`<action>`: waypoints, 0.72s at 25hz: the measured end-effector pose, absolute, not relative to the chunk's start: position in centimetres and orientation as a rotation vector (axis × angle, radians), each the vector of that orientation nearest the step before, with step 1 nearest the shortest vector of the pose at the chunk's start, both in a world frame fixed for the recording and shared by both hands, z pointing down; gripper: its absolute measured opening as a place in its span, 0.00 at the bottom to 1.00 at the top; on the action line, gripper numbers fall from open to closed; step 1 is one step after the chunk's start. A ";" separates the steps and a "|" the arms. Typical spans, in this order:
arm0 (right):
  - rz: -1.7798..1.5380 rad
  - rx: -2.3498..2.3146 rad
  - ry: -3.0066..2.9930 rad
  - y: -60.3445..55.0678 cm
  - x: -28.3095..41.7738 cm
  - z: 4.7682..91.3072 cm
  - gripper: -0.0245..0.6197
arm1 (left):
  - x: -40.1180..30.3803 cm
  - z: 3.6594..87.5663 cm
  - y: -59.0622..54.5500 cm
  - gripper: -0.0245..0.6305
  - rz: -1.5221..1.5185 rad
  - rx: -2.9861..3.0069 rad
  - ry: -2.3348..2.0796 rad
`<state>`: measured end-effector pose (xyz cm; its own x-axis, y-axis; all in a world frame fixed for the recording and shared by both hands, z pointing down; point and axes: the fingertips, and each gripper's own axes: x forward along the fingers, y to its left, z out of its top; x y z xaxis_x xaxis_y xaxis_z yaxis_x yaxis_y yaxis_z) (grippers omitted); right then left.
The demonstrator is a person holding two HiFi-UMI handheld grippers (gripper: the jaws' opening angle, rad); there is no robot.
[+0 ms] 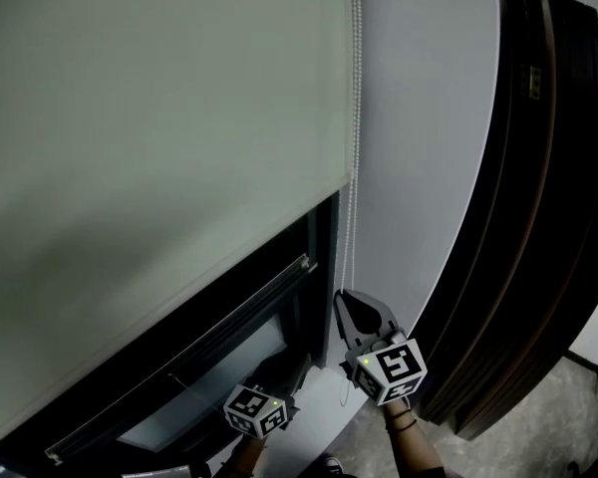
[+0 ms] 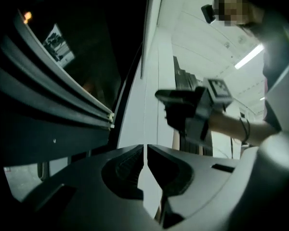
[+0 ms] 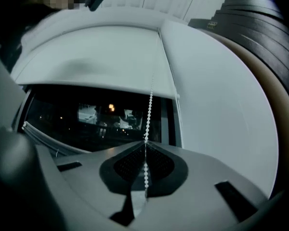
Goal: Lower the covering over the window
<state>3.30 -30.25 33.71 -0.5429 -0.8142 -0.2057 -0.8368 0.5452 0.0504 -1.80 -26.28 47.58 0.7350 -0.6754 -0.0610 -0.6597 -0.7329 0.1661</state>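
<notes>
White bead chain (image 3: 148, 109), thin, light and probably slippery, hung at frame centre beside the pale blind (image 3: 91, 66) covering the upper window (image 3: 86, 121). The right gripper (image 3: 145, 150) was pinched on the bead chain, a good hold; the left gripper (image 2: 145, 150) was closed and empty.

The roller blind (image 1: 159, 98) runs off the head view's top and left edges, so its roller is unseen. The bead chain (image 1: 355, 68) leaves the top edge too. In the right gripper view its lower end disappears behind the right gripper (image 3: 145, 147). The left gripper (image 2: 145, 149) shows in the head view only as its marker cube (image 1: 256, 410); its fingers there are lost in the dark by the window frame (image 1: 324, 267). What lies beyond the glass (image 3: 96, 114) is too dark to tell.
</notes>
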 end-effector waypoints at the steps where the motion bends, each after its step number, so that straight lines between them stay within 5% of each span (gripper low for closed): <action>1: 0.155 -1.435 2.646 -30.3 3.2 36.3 0.06 | -2.0 46.4 -26.3 0.05 -0.213 2.815 -1.090; 7: -0.118 -1.563 2.763 -29.2 2.7 49.4 0.06 | 0.6 39.4 -25.1 0.05 -0.243 2.989 -1.008; 12: -0.213 -1.609 2.841 -27.9 2.1 54.8 0.06 | 3.5 35.8 -26.8 0.18 -0.179 3.111 -1.053; 18: -0.341 -1.632 2.895 -25.5 1.9 59.5 0.06 | 3.9 32.1 -27.6 0.18 -0.270 3.132 -1.065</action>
